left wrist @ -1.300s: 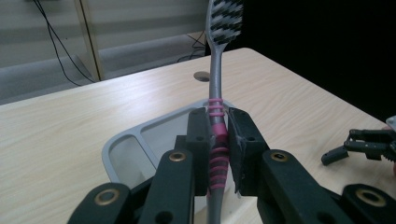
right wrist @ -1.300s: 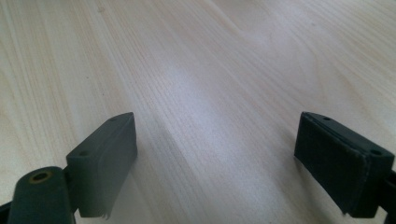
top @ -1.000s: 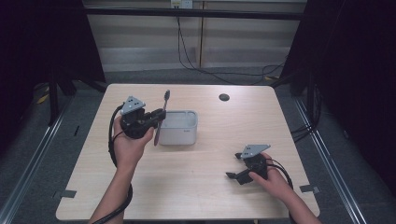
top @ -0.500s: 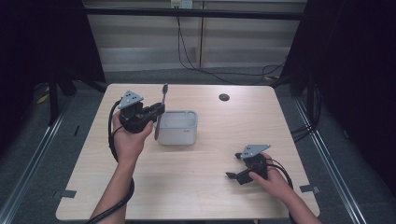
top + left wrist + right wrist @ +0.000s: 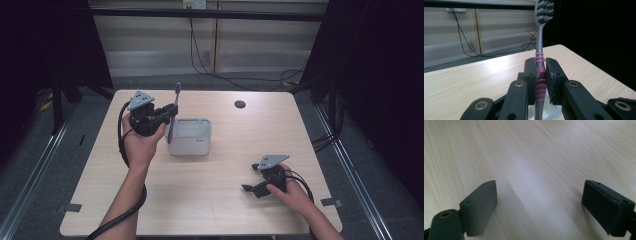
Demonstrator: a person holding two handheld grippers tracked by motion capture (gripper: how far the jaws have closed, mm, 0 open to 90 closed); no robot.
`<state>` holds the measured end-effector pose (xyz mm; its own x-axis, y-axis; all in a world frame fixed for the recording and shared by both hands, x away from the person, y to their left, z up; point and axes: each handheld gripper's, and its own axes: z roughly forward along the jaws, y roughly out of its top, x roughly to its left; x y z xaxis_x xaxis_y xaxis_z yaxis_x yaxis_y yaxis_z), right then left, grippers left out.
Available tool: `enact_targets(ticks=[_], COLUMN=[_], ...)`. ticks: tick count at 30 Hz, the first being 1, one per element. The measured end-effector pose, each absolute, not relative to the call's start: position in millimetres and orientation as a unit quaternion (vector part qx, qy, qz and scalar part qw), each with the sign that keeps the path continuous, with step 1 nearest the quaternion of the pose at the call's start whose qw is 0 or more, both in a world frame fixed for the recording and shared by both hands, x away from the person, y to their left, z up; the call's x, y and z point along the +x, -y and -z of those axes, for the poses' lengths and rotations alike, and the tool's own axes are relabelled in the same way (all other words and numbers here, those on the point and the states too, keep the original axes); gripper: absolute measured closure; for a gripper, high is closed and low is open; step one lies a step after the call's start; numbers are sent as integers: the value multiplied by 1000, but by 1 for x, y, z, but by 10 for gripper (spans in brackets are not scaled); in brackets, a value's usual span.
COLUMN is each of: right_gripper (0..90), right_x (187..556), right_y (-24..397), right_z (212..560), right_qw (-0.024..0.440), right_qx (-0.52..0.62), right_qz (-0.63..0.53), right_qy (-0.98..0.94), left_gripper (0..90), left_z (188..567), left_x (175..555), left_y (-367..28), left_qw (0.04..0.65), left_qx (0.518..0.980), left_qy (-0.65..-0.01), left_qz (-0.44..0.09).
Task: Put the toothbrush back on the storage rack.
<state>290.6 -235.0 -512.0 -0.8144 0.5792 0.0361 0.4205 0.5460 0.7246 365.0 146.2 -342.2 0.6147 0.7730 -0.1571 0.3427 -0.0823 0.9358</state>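
My left gripper (image 5: 170,114) is raised above the table's left half and is shut on a grey toothbrush (image 5: 174,111) with pink rings on its handle. In the left gripper view the toothbrush (image 5: 540,45) stands upright between the two pads, bristles at the top, and the left gripper (image 5: 541,75) clamps its ringed handle. Its lower end hangs over the left edge of a white rectangular container (image 5: 199,142). My right gripper (image 5: 251,179) rests low on the table at the front right, open, with only bare wood between its pads (image 5: 481,205).
The wooden table (image 5: 235,150) has a small dark round hole (image 5: 240,104) near its far edge. Cables trail from both grippers toward the person. Black curtains stand at both sides and a metal rail runs along the floor on each side.
My left gripper has lifted slightly and shifted toward the far side with the toothbrush. The right gripper has stayed in place.
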Motion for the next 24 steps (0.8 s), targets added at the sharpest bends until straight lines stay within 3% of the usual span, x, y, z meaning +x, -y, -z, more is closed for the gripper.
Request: enact_targets(ticks=[24], right_gripper=[124], right_x=[291], right_y=[235], right_z=[512], right_qw=[104], right_qx=[286], right_qz=[-381], right_qy=[-873], left_gripper=[798], left_z=[330], left_x=[385], left_y=[-145], left_qw=[559], left_qx=[692], left_qy=[-406], left_qz=[-211])
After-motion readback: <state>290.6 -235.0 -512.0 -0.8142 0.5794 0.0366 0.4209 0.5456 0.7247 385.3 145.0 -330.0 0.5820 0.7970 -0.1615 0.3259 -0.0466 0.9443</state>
